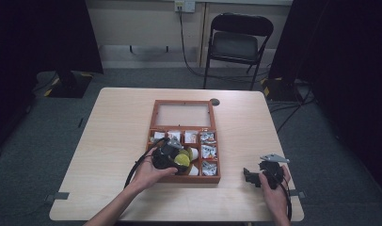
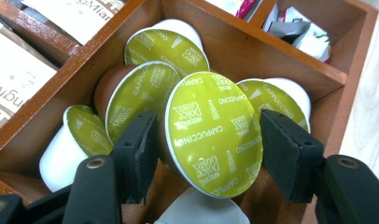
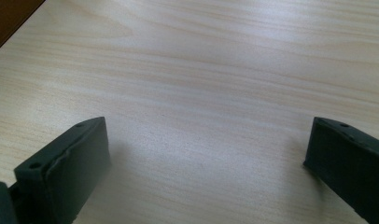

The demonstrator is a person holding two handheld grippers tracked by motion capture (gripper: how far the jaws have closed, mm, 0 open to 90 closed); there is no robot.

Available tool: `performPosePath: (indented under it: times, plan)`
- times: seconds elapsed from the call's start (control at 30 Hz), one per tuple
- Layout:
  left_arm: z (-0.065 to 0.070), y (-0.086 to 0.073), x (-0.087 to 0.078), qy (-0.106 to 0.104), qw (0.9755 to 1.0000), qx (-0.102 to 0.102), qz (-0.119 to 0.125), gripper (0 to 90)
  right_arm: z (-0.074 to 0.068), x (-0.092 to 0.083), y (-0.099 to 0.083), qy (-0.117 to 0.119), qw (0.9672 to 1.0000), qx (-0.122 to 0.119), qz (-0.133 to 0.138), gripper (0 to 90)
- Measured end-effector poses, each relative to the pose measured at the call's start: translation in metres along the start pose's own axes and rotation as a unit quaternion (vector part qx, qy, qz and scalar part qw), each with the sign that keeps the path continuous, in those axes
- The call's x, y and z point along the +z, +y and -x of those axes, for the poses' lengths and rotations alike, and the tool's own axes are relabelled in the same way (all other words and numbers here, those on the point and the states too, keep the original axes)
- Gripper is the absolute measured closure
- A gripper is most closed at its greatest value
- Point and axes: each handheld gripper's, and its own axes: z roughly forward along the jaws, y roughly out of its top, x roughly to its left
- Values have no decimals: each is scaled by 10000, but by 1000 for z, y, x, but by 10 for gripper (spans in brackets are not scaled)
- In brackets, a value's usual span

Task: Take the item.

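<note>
On the left, the left hand-held gripper [image 2: 204,154] reaches down into the near-left compartment of the wooden box [image 1: 154,123], and its two black jaws pinch a green-lidded coffee capsule [image 2: 211,133] by the sides, just under the foil rim. That capsule is tilted, lid toward the camera, and leans on the other capsules [image 2: 166,46] piled in the same compartment — one of them touches it from behind on each side. By my reading the step in hand is the pick: the grip is made and the capsule has yet to leave the pile. The next move calls for a straight lift, slow enough that the neighbours do not ride up with it, and clear of the compartment's dividers before any sideways travel.

Further right in the box, sachets [image 1: 207,151] fill the small right-hand compartments. At the far right the right hand-held gripper [image 1: 250,178] rests on the bare counter [image 3: 215,70], well apart from the box, jaws spread wide with nothing between them — it looks idle, free to steady the box if needed
</note>
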Motion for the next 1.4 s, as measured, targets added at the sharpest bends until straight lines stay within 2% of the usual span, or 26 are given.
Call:
performPosePath:
  times: [0.17, 0.47, 0.63, 0.67, 1.0, 1.4]
  plan:
    - [-1, 0, -3, 15, 10000, -8, 55, 393, 0, 0, 0, 2, 10000, -4, 2, 0]
    - [-8, -1, -18, 87, 9993, -182, 322, 393, 0, 0, 0, 2, 10000, -1, 1, 0]
    - [-10, -1, -23, 72, 9991, -193, 376, 392, 0, 0, 0, 2, 10000, -5, 2, 0]
    - [-9, -1, -26, 61, 9986, -243, 475, 393, 0, 0, 0, 3, 10000, -2, 1, 0]
    - [-11, 0, -34, 15, 9980, -208, 597, 393, 0, 0, 0, 3, 10000, -4, 1, 0]
    - [-14, -1, -43, 66, 9971, -244, 716, 392, 0, 0, 0, 3, 10000, -5, 2, 0]
